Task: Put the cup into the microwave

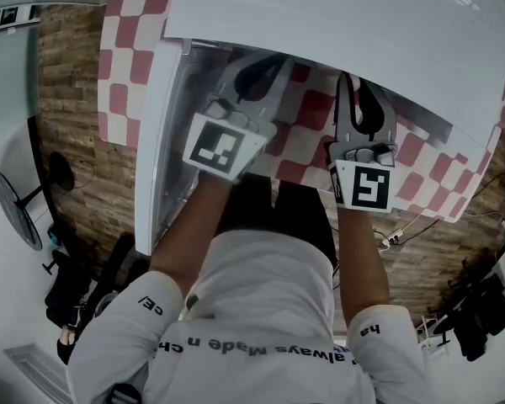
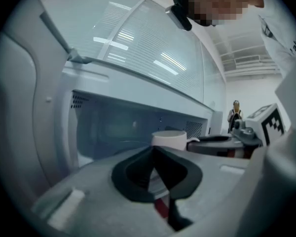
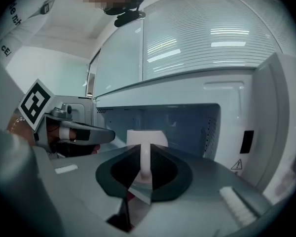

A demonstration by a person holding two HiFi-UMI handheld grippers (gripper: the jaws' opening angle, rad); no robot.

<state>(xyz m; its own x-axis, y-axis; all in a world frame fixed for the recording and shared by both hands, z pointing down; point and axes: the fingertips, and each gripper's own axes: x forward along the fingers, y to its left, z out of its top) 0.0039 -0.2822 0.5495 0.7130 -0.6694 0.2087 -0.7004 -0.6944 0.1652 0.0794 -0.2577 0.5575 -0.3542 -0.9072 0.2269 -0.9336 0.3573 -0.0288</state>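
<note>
At the open front of the microwave point(image 3: 227, 90), right gripper point(image 3: 145, 168) has its jaws pinched narrow on the handle of the white cup point(image 3: 147, 138), so it rides upright; left gripper point(image 2: 155, 169) sits beside, jaws together, empty, likely staying clear; beyond is the bare cavity, door point(image 1: 162, 129) swung left

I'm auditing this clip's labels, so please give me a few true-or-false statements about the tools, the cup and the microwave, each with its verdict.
1. The microwave door is open. True.
2. The right tool is shut on the cup at its handle. True.
3. The left tool holds the cup. False: its jaws are together with nothing between them.
4. The cup is black. False: it is white.
</note>
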